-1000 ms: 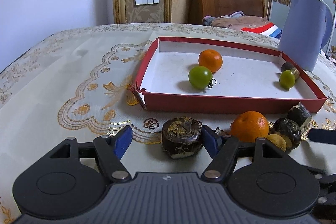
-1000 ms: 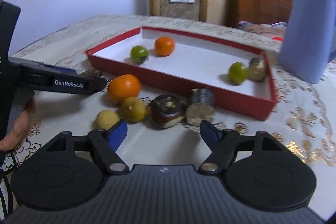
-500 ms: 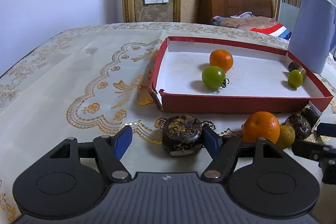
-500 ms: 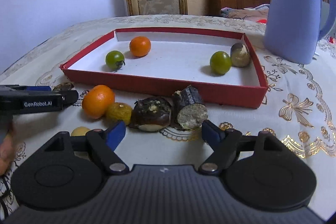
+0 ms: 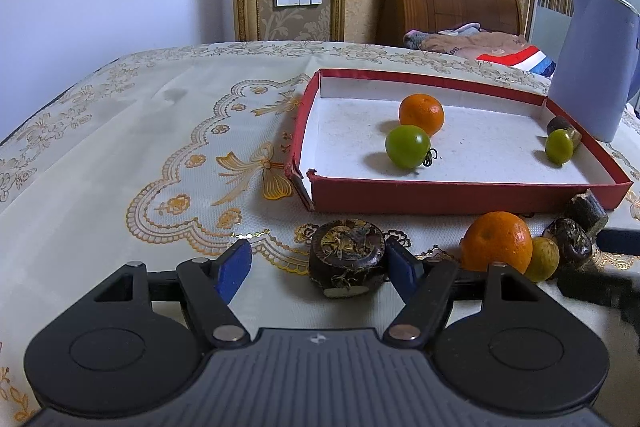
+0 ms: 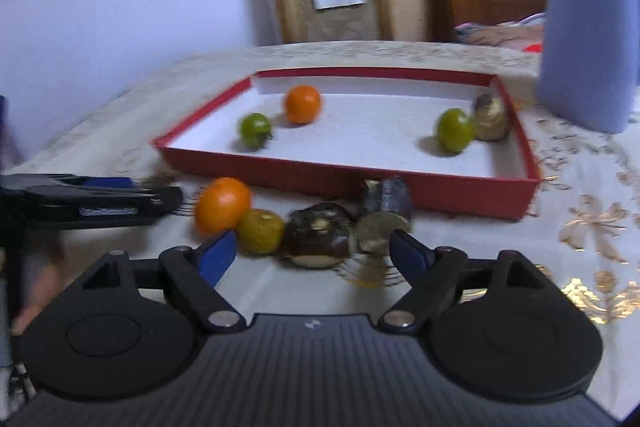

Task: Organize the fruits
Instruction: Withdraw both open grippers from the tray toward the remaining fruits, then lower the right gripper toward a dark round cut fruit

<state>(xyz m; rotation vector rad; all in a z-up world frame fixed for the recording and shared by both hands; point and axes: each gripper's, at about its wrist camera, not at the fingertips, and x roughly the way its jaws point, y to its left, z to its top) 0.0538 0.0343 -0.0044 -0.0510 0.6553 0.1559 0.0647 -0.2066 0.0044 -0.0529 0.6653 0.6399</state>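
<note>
Left gripper (image 5: 316,269) unchanged: jaws agape around dark round wrinkled fruit (image 5: 347,257), left pad clear. Right gripper (image 6: 310,255) spread wider than before, nothing clasped, nearer brown split fruit (image 6: 318,237) beside the red cardboard tray's (image 6: 348,175) near edge.

My right wrist view is smeared with motion blur — the dark fruit (image 6: 318,237) ahead has no clear outline — while on the left wrist view the blue pitcher (image 5: 592,67) and the right gripper (image 5: 618,243) run off the frame's right edge.

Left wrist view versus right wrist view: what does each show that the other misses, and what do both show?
Left only: the dark round fruit sitting between the left gripper fingers, beside one, clear of the other.
Right only: a sliced dark fruit's pale cut face; the left gripper from the side.
Both: red tray holding four fruits, an orange in front, blue jug.
</note>
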